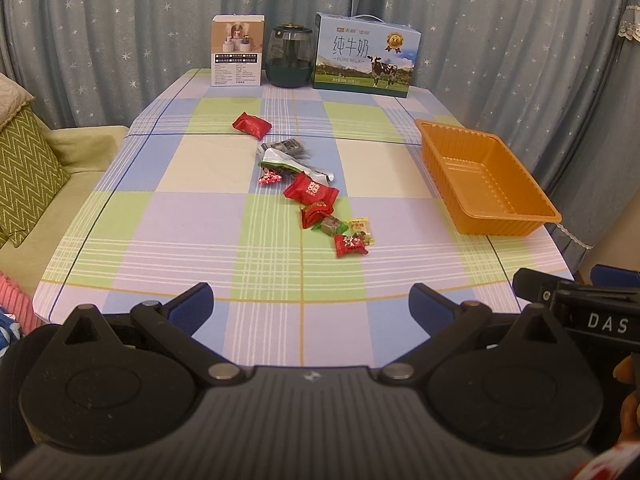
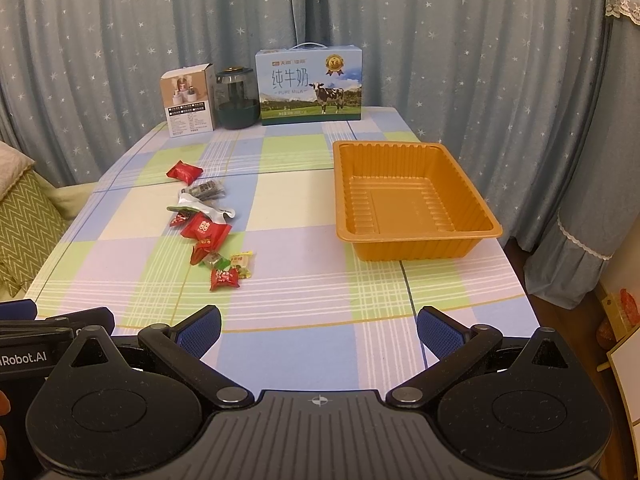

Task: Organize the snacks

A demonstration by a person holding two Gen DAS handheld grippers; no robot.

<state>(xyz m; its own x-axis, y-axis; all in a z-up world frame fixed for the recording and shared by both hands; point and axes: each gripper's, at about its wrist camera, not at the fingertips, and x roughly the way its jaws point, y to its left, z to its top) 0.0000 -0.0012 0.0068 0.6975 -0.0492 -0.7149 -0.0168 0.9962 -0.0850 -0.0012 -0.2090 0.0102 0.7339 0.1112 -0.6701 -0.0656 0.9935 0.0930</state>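
Note:
Several wrapped snacks [image 1: 310, 190] [image 2: 206, 228] lie scattered in a line down the middle of the checked tablecloth: red packets, a silver-green pouch [image 1: 290, 164], a dark packet [image 1: 286, 147], a yellow candy [image 1: 362, 230]. One red packet [image 1: 252, 125] [image 2: 184, 171] lies apart at the far end. An empty orange plastic tray [image 1: 486, 184] [image 2: 408, 200] stands on the table's right side. My left gripper [image 1: 310, 308] hangs open over the near table edge, holding nothing. My right gripper [image 2: 318, 330] is open too, near the front edge, short of the tray.
At the table's far edge stand a small white product box [image 1: 238, 51], a dark glass jar [image 1: 290, 57] and a blue milk carton box [image 1: 366, 56]. Starred curtains hang behind. A sofa with a green zigzag cushion [image 1: 24, 172] lies left of the table.

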